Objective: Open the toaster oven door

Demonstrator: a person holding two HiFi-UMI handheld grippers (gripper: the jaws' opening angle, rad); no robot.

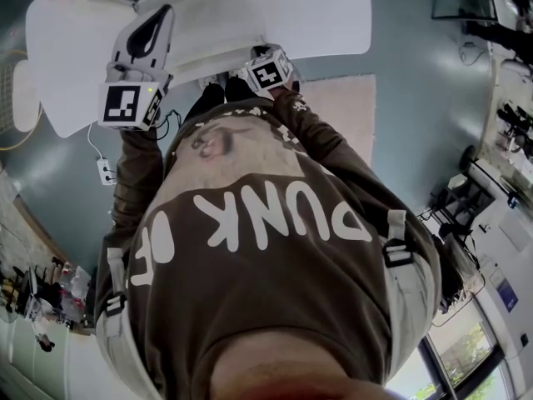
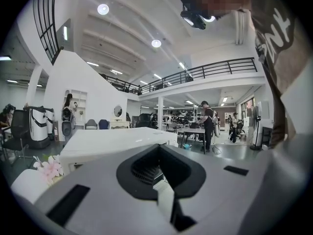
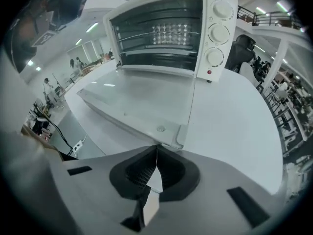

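One white toaster oven (image 3: 166,28) stands on a white table (image 3: 234,126), its single glass door (image 3: 142,102) folded fully down and lying flat toward the camera, the wire rack inside in plain sight. Three round white knobs (image 3: 218,33) run down the control panel at the oven's right, with one small red light (image 3: 209,72) beneath them; no brand or dial print can be read. Two grippers are in play. The right gripper (image 3: 152,177) sits just in front of the door's front edge, jaws pressed together with nothing between them. The left gripper (image 2: 164,195), jaws likewise together and empty, is raised and looks out across the hall, where one spray of pink flowers (image 2: 49,169) shows. In the head view, the person's brown shirt (image 1: 275,290) reads "PUNK" in white capitals.
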